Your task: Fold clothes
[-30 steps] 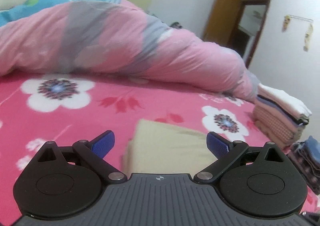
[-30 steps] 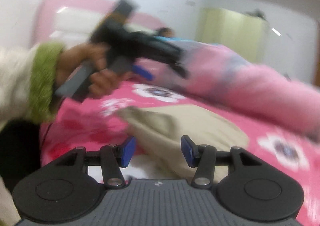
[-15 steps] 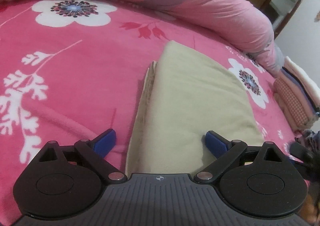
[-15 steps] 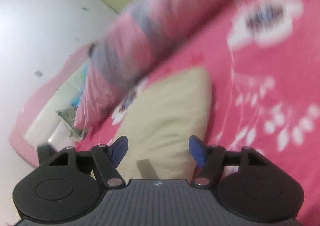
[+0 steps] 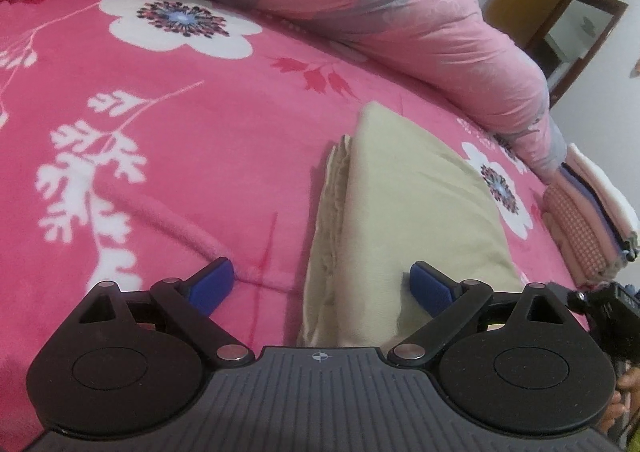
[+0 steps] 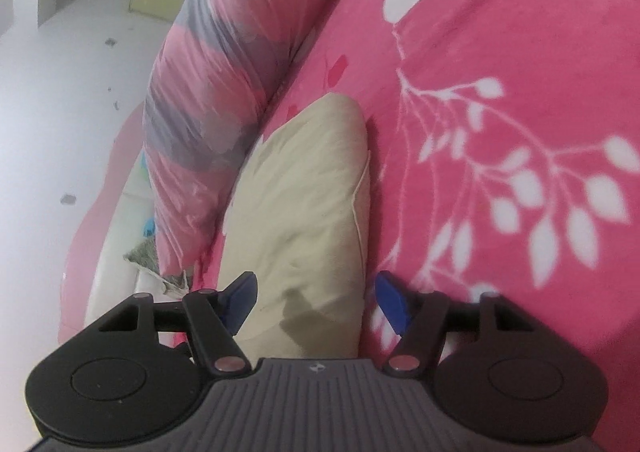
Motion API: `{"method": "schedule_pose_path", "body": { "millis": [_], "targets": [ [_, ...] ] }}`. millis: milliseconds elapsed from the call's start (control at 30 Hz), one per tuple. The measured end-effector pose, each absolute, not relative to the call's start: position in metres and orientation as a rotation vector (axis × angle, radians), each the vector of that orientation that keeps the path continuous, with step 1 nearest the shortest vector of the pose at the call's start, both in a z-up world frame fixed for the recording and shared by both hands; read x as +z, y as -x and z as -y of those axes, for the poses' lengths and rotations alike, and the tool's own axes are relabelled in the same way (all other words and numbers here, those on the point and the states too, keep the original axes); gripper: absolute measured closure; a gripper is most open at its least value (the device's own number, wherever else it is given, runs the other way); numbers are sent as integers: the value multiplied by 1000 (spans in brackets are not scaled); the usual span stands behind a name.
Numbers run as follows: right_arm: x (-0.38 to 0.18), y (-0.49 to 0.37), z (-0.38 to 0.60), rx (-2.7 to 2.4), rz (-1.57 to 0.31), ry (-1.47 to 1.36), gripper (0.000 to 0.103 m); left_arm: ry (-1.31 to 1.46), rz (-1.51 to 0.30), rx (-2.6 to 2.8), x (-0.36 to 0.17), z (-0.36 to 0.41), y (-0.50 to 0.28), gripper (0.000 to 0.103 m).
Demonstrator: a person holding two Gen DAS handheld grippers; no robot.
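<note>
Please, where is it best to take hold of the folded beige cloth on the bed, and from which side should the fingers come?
Probably grip the near short end of the beige cloth, coming in low from the near side. It lies flat on the pink blanket, long axis pointing away, with loose layered edges along its left side in the left view, so each gripper could pinch one near corner through all layers.

Pink floral bed with folded beige garment, rumpled quilt, stacked clothes.

free: pink blanket left | blocked: quilt roll, folded stack
</note>
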State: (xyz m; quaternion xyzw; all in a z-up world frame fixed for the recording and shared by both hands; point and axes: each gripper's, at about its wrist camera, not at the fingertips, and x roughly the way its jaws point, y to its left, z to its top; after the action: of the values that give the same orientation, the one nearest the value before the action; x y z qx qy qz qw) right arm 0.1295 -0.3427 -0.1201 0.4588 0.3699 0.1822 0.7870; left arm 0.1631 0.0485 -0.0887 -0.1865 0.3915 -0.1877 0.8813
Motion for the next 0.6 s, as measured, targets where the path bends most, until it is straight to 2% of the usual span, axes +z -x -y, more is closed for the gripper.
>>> {"method": "schedule_pose_path", "body": {
  "millis": [100, 467, 533, 600],
  "targets": [
    [-119, -144, 332, 413, -806, -927, 37, 394, -814, -393, -91, -49, -163, 7],
    [-118, -157, 303, 532, -834, -917, 35, 368, -793, -379, -91, -45, -152, 8],
    [-119, -153, 297, 536, -833, -888, 41, 359, -789, -384, -91, -45, -149, 8],
    [-126, -156, 302, 506, -836, -928, 63, 362, -794, -387, -90, -44, -148, 9]
  ]
}}
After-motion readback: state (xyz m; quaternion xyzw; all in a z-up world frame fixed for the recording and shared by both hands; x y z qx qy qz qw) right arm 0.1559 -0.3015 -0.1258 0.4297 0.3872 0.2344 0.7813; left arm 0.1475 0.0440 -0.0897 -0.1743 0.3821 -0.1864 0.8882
